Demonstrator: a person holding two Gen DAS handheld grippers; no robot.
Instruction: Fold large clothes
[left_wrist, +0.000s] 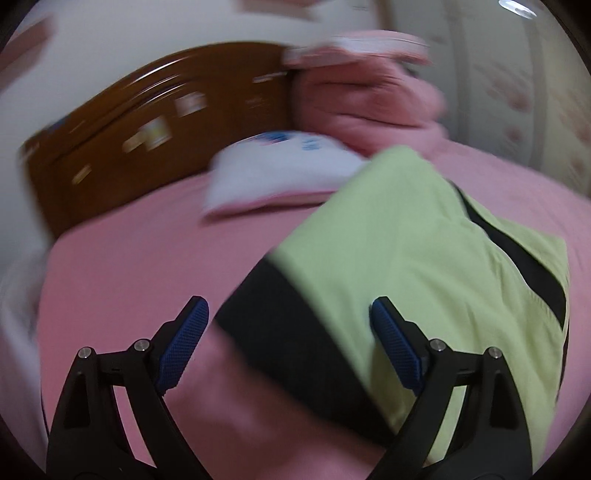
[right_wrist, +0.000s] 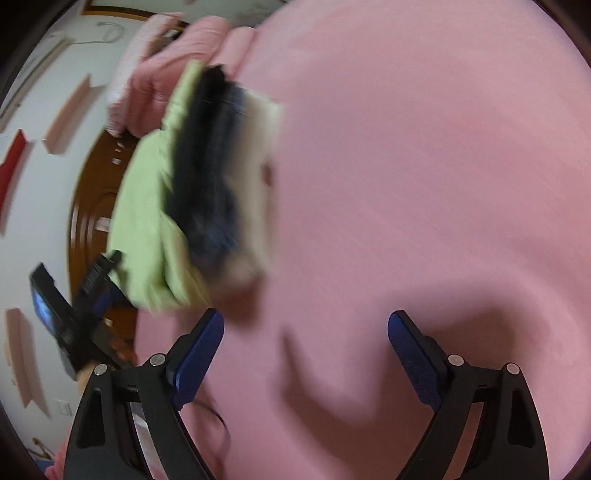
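Observation:
A folded light-green garment (left_wrist: 399, 251) with black bands lies on the pink bed sheet (left_wrist: 122, 266). My left gripper (left_wrist: 290, 310) is open just above it. The garment's black-edged corner (left_wrist: 280, 325) shows between the two blue pads, and neither pad presses on it. In the right wrist view the same garment (right_wrist: 147, 206) lies at the upper left, blurred, its black part (right_wrist: 207, 177) facing me. My right gripper (right_wrist: 306, 321) stands open over bare pink sheet (right_wrist: 424, 166), to the right of the garment, with nothing between its fingers. The left gripper (right_wrist: 92, 291) shows at the garment's lower left edge.
A brown wooden headboard (left_wrist: 147, 140) runs behind the bed. A bundled pink quilt (left_wrist: 369, 103) and a white pillow (left_wrist: 280, 170) lie against it, beyond the garment. A flowered curtain or wall (left_wrist: 517, 92) stands at the right. A cream wall (right_wrist: 48, 110) bears shelves.

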